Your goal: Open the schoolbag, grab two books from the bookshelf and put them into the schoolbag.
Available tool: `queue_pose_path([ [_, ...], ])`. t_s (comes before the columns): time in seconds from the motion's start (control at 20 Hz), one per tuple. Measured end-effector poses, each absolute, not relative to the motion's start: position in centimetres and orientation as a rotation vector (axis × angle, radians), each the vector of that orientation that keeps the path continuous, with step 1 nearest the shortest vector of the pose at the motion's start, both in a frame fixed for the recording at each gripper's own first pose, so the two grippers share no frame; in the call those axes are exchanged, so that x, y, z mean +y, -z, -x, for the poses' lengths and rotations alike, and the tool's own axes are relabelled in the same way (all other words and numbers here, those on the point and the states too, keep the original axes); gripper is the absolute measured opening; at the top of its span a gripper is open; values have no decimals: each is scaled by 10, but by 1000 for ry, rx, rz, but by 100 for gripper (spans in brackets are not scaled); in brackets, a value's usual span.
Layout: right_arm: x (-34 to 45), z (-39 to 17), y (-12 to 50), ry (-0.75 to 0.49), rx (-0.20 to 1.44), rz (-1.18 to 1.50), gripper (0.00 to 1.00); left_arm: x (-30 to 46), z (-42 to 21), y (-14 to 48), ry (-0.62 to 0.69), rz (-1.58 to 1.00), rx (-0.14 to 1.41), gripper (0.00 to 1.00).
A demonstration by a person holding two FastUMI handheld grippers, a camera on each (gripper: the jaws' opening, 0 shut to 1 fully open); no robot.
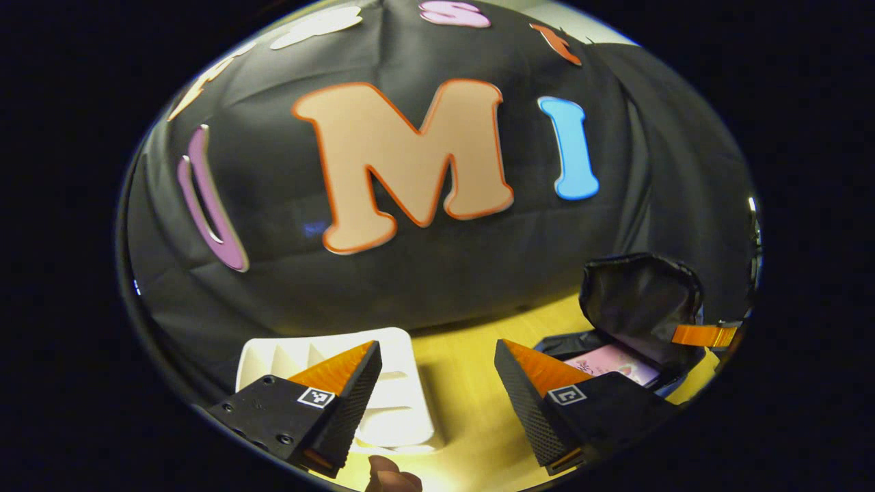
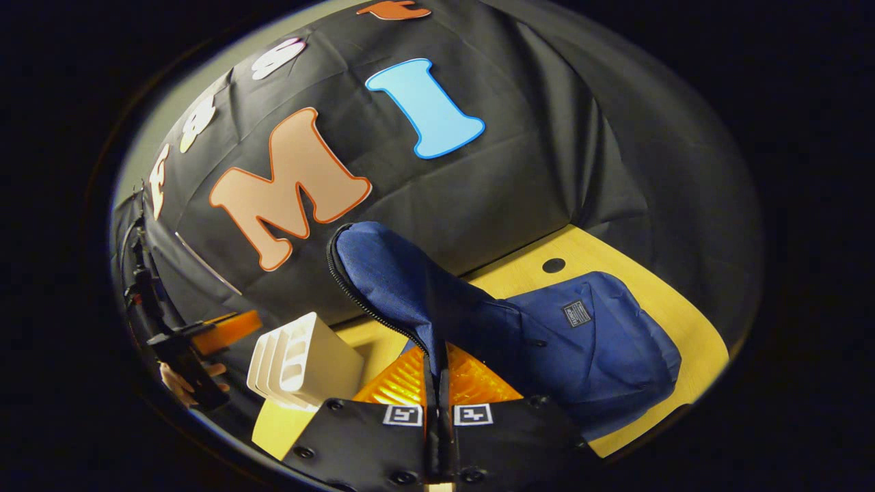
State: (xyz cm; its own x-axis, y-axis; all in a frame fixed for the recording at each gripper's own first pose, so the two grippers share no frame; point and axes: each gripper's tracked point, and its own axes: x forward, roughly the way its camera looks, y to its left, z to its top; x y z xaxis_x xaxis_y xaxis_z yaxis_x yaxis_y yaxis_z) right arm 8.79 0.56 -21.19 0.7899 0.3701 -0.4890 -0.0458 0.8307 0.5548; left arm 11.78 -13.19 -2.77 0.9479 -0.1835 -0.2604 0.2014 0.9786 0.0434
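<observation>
The dark-blue fabric schoolbag (image 2: 588, 342) lies on the yellow wooden table (image 2: 683, 314), already unzipped. The right gripper (image 2: 437, 372) has its fingers pressed together on the bag's flap (image 2: 389, 273), holding it lifted. From the left gripper view, the bag's dark lining gapes and a pink-covered book (image 1: 615, 362) lies inside. The left gripper (image 1: 437, 383) hangs with fingers apart and empty, near the white plastic slotted bookshelf (image 1: 403, 410), whose slots look bare. I cannot tell whether a second book is packed too.
</observation>
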Motion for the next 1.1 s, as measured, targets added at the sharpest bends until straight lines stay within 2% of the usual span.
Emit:
queue_pose_path([
  [0.05,8,-87,213,-235,630,-542,3,-118,-112,21,171,-70,226,96],
  [0.15,12,-85,214,-224,636,-528,5,-95,-92,1,136,-76,164,100],
  [0.2,12,-85,214,-215,633,-527,6,-84,-84,-5,122,-76,147,96],
  [0.25,12,-84,213,-208,634,-525,4,-76,-77,-9,119,-72,138,100],
  [0.3,13,-84,211,-208,628,-529,4,-67,-69,-12,109,-66,133,100],
  [0.35,14,-84,210,-205,628,-538,5,-58,-65,-15,98,-61,123,96],
  [0.4,17,-82,208,-207,629,-547,12,-50,-59,-17,86,-53,116,96],
  [0.45,18,-82,207,-203,629,-540,25,-43,-53,-18,78,-47,118,100],
  [0.5,19,-81,203,-198,620,-518,37,-36,-48,-17,67,-37,120,100],
  [0.55,20,-80,200,-193,608,-485,57,-31,-43,-15,62,-28,126,95],
  [0.65,29,-75,192,-202,592,-443,96,-21,-34,-12,53,-11,135,95],
  [0.7,36,-69,188,-210,588,-418,100,-16,-28,-8,54,-5,147,96],
  [0.8,44,-61,178,-220,573,-408,93,-8,-22,-7,48,-9,152,96],
  [0.85,48,-54,171,-227,568,-416,93,-5,-19,-8,49,-6,149,96],
  [0.9,51,-50,163,-233,560,-422,93,-1,-17,-10,44,-1,146,100],
  [0.95,52,-44,158,-233,552,-416,96,1,-13,-11,44,4,143,100],
  [1.0,53,-40,153,-235,545,-409,100,3,-10,-12,41,8,139,95],
  [1.1,52,-31,145,-236,532,-397,100,5,-3,-11,40,6,139,95],
])
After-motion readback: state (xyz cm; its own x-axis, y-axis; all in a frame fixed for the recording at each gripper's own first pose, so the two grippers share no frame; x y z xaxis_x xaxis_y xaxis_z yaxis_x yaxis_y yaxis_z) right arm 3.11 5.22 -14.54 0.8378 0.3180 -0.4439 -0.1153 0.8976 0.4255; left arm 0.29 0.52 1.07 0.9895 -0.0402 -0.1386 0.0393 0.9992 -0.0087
